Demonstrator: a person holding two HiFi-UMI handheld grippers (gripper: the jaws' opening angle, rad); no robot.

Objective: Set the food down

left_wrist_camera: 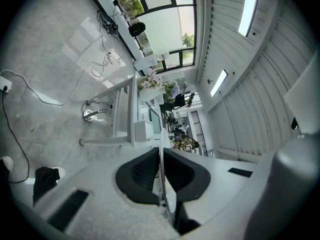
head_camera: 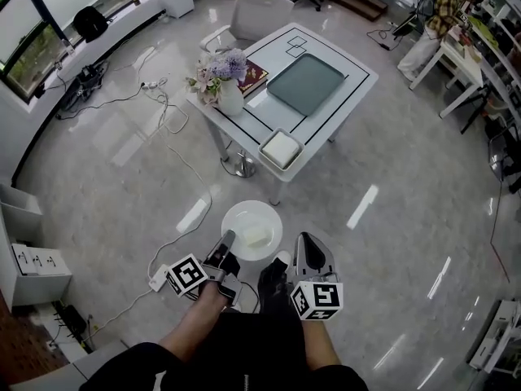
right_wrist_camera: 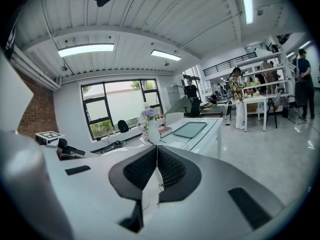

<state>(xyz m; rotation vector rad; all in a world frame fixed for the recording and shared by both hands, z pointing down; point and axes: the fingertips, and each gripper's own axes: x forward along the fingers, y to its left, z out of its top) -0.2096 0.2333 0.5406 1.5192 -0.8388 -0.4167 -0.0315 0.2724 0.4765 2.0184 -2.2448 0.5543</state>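
A white plate [head_camera: 244, 218] carrying a pale block of food [head_camera: 257, 235] hangs over the floor in front of me. My left gripper [head_camera: 226, 241] is shut on the plate's near-left rim; in the left gripper view the thin rim [left_wrist_camera: 161, 156] runs edge-on between the pads. My right gripper [head_camera: 304, 239] is beside the plate's near-right edge, and whether it touches the plate I cannot tell. Its jaws [right_wrist_camera: 156, 151] are shut with nothing between them. The white table [head_camera: 358, 76] stands ahead, also seen in the right gripper view [right_wrist_camera: 202, 134].
On the table lie a grey mat [head_camera: 306, 83], a white square container [head_camera: 281, 149], a vase of flowers [head_camera: 221, 78] and a book [head_camera: 252, 75]. A white chair [head_camera: 256, 10] stands behind it. Cables and a power strip [head_camera: 158, 281] lie on the floor to the left.
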